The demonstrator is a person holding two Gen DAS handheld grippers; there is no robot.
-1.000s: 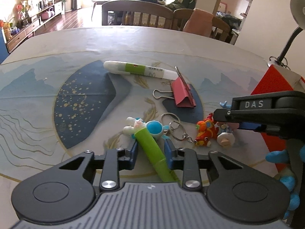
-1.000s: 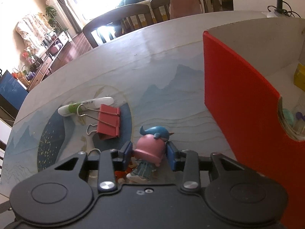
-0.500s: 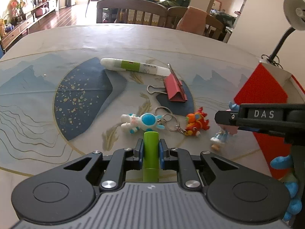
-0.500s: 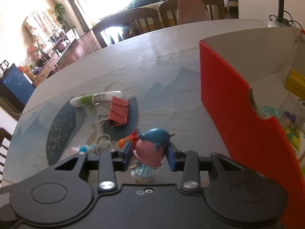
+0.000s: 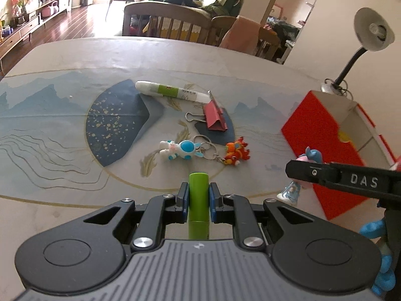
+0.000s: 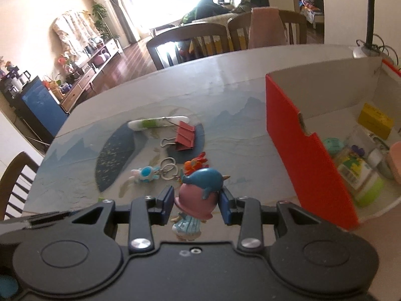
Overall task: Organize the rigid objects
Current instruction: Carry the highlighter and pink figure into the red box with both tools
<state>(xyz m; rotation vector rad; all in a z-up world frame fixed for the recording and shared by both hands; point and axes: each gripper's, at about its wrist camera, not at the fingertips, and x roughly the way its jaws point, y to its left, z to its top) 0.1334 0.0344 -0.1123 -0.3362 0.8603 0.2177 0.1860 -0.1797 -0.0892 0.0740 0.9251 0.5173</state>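
Observation:
My left gripper is shut on a green marker, held above the table. My right gripper is shut on a small figurine with a pink head and a blue whale on top; the same figurine shows at the right of the left wrist view. Left on the table lie a white and green glue pen, a red binder clip, a blue and white toy keychain and an orange toy. The red box stands to the right, with several items inside.
A desk lamp stands behind the red box. Wooden chairs line the table's far edge. The patterned tablecloth covers the table. Another chair sits at the left side.
The left gripper closed on the green marker and lifted it off the table. The right gripper rose with the figurine and now looks over the box's red wall.

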